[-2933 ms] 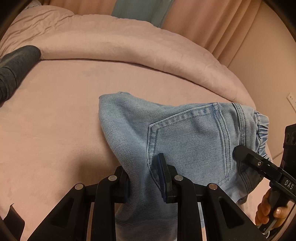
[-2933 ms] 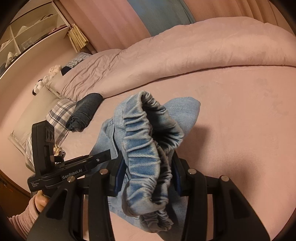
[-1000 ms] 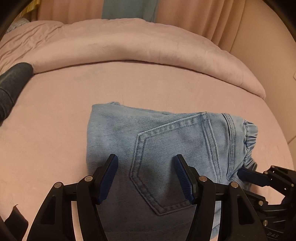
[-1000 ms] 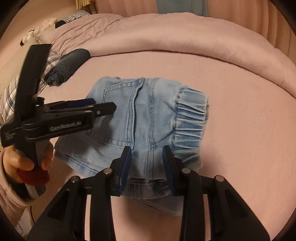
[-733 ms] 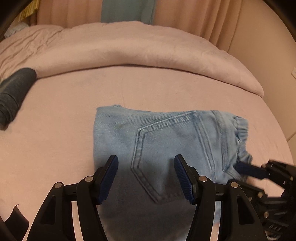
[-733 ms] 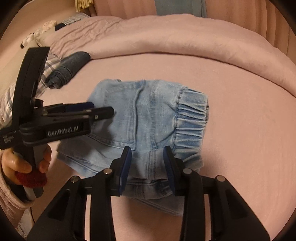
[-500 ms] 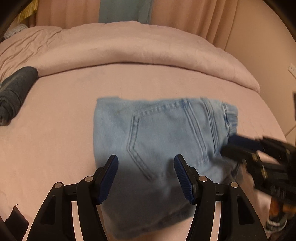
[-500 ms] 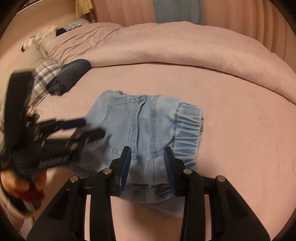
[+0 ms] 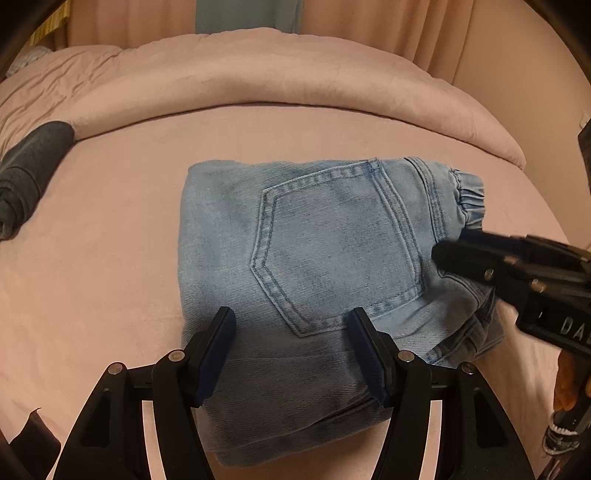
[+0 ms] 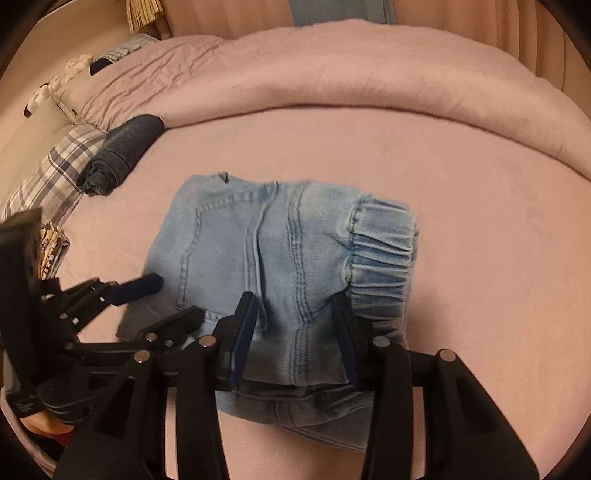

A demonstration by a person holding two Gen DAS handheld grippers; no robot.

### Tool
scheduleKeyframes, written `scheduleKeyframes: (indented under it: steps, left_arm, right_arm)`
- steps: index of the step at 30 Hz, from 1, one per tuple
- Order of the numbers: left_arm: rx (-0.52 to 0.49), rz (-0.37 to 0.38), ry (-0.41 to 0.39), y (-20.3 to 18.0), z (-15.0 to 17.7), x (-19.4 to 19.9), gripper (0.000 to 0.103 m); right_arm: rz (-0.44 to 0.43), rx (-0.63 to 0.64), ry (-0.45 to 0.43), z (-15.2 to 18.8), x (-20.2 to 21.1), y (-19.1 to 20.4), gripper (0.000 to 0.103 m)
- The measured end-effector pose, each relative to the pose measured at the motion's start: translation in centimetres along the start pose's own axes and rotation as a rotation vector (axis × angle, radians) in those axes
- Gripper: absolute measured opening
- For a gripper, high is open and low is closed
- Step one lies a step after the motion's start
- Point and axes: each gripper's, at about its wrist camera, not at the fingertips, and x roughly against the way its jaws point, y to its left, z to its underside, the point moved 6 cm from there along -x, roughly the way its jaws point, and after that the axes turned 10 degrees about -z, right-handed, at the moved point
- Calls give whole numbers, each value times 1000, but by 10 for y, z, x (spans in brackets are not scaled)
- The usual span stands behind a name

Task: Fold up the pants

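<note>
A pink bed sheet (image 9: 110, 229) spreads wide; along its far edge lies a rolled pink duvet (image 9: 280, 85); at the sheet's left edge rests a rolled dark garment (image 10: 122, 155) (grey-blue, tightly wound); just beside it a plaid pillow (image 10: 55, 173); beyond the duvet hang curtains (image 9: 369, 22).

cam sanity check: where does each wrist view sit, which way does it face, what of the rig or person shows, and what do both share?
Left wrist: rides the left gripper, facing down and forward over the folded jeans; its own open jaws show, and the right gripper at the right edge.
Right wrist: rides the right gripper, facing down at the jeans' waistband; its jaws are opening, and the left gripper enters from the left.
Shared: jeans, pink bed, dark roll, duvet.
</note>
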Motion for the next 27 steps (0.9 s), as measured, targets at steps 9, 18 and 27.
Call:
scheduleKeyframes:
  steps: [9,18,27]
  left_arm:
    - [9,18,-3,1,2,-3,63]
    - [-2,15,-7,3,2,-2,64]
    - [3,16,-9,1,3,-3,64]
  right_arm:
    - [7,-78,-34,-16,-10,-9,42]
    - [14,-92,32,0,-7,-5,45]
    - [51,-42,-104,-21,22,-2,52]
